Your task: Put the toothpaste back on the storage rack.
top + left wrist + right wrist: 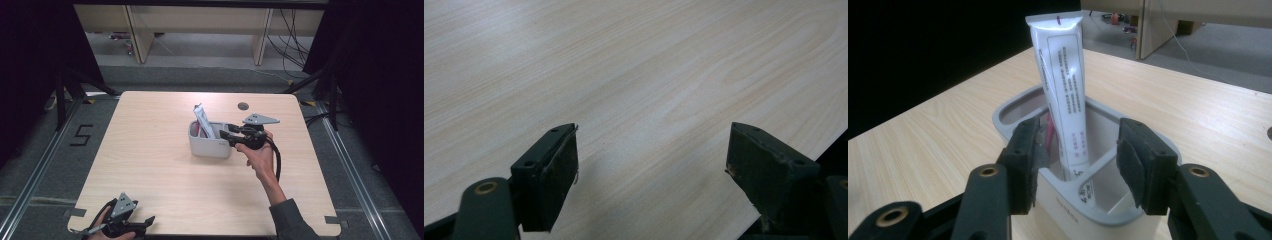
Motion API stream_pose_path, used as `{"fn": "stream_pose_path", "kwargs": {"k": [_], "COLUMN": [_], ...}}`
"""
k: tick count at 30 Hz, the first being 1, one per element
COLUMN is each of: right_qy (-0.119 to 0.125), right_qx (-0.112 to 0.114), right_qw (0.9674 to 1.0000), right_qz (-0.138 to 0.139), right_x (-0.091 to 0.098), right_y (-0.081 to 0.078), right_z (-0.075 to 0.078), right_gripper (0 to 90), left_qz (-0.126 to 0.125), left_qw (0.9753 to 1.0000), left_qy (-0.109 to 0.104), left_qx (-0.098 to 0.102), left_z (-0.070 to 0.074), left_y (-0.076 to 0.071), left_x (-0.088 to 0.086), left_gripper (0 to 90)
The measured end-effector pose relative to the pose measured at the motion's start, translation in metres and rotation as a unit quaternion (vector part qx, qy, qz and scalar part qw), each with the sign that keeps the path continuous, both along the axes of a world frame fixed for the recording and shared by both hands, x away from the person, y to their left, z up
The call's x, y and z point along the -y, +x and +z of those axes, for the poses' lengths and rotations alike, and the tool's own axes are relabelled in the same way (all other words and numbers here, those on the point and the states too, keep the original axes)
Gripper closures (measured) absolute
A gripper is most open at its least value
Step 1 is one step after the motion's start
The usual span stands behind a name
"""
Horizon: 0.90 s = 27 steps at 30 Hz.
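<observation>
Your right tool [1080,167] gapes around the tube [1064,90] in the holder [1108,212]; your left tool [651,175] gapes at the tabletop's [150,150] near-left corner

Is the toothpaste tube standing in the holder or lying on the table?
In, standing and leaning slightly: the toothpaste tube rises out of the grey holder, its lower end behind the rim.

Black grippers [226,134], grey plates, dark sleeve [292,220]

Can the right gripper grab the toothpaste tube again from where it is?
Probably yes. The right gripper is open right at the holder, and the toothpaste tube stands up between its jaws with nothing blocking.
</observation>
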State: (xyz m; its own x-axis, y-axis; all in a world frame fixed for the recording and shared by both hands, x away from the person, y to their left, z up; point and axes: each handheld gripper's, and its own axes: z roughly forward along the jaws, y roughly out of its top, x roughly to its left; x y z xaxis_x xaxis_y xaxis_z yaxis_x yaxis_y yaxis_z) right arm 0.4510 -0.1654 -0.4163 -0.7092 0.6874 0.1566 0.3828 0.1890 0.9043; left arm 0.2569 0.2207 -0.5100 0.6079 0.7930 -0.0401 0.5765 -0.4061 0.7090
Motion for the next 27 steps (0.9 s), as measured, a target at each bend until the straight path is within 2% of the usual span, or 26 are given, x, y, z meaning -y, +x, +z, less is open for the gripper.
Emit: {"fn": "stream_pose_path", "kwargs": {"k": [4, 6, 8, 9, 11, 15, 16, 17, 18, 20, 24, 25, 27], "right_qy": [-0.005, -0.012, -0.007, -0.016, -0.012, -0.021, -0.024, -0.019, -0.016, -0.027, -0.029, -0.030, -0.029], "right_qx": [-0.010, -0.001, -0.012, -0.001, -0.012, -0.006, -0.008, -0.008, -0.015, -0.005, -0.017, -0.005, -0.014], "right_qw": [0.9999, 0.9999, 0.9999, 0.9999, 0.9999, 0.9996, 0.9996, 0.9997, 0.9997, 0.9995, 0.9994, 0.9993, 0.9994], "right_qz": [0.000, 0.006, 0.000, 0.003, 0.001, 0.016, 0.008, 0.015, 0.008, 0.016, 0.013, 0.021, 0.014], "right_x": [0.002, 0.003, 0.002, 0.003, 0.002, 0.003, 0.003, 0.004, 0.003, 0.007, 0.009, 0.010, 0.012], "right_y": [-0.007, -0.008, -0.012, -0.012, -0.017, -0.020, -0.023, -0.024, -0.027, -0.028, -0.033, -0.032, -0.036], "right_z": [0.000, -0.001, -0.003, -0.003, -0.002, -0.002, -0.001, -0.001, -0.001, -0.001, -0.004, -0.004, -0.005], "right_gripper": [52.0, 49.8, 49.3, 49.3, 48.8, 46.6, 46.6, 46.6, 46.6, 46.3, 45.7, 45.5, 45.2], "left_qz": [-0.001, -0.001, 0.000, 0.000, 0.003, 0.002, 0.002, -0.003, -0.004, 0.001, -0.003, -0.002, 0.001], "left_qw": [1.0000, 1.0000, 1.0000, 1.0000, 1.0000, 1.0000, 1.0000, 1.0000, 1.0000, 1.0000, 1.0000, 1.0000, 1.0000], "left_qy": [0.000, -0.001, 0.005, 0.005, 0.003, 0.005, 0.001, 0.003, 0.003, 0.006, 0.003, 0.002, 0.007], "left_qx": [0.000, 0.000, 0.002, 0.002, 0.003, 0.002, 0.001, -0.001, -0.002, 0.003, -0.001, -0.001, 0.003], "left_z": [0.000, 0.000, -0.001, -0.001, -0.001, -0.001, -0.001, 0.000, 0.000, -0.001, 0.000, 0.000, -0.001], "left_y": [0.000, 0.000, 0.000, 0.000, 0.000, 0.000, -0.001, -0.001, -0.001, 0.000, -0.001, -0.001, 0.000], "left_x": [0.000, 0.000, 0.000, 0.000, 0.001, 0.001, 0.001, 0.000, 0.000, 0.000, 0.001, 0.001, 0.000], "left_gripper": [20.1, 20.1, 20.1, 20.1, 20.1, 20.1, 20.1, 20.1, 20.1, 20.1, 20.1, 20.1, 20.1]}}
